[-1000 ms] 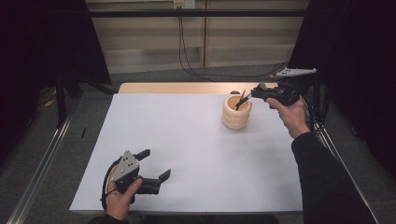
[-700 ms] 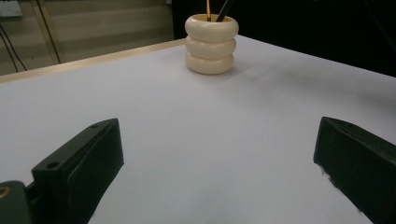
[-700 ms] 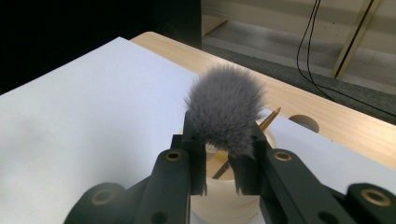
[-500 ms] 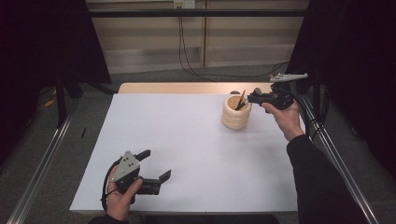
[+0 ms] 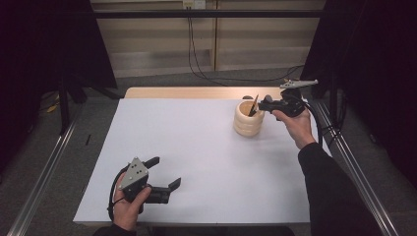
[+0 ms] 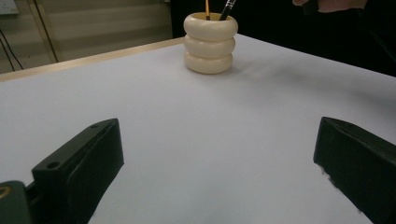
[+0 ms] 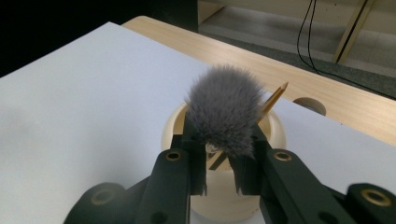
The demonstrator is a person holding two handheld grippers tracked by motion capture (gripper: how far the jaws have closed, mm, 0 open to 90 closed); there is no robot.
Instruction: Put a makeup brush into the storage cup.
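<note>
- Your right hand-held gripper (image 5: pixel 256 105) is clamped on a brush with a fluffy grey head (image 7: pixel 226 109). It hangs over the mouth of the cream ribbed holder (image 5: pixel 248 119), which stands near the far right corner of the worktop (image 5: pixel 196 162).
- Treat the brush as very light. The grey tuft is soft and will crush or splay if you squeeze it, so keep the hold where it is now, on the stiff part just under the tuft. The right gripper view blocks that part, so I can't say for sure whether it is ferrule or handle.
- The handle looks thin and smooth, so it may twist or slide between the pads; a firm, square pinch suits it better than a loose one.
- The holder looks rigid and squat, made of three stacked rings. It may be light enough to tip if the brush drags on its rim, so bring the brush in straight through the opening.
- Your left hand-held gripper (image 5: pixel 164 173) rests at the near left part of the worktop with its jaws spread wide and nothing between them.
- Count: one holder, one grey brush, one pencil (image 7: pixel 273 99) leaning inside the holder, two hand-held grippers.
</note>
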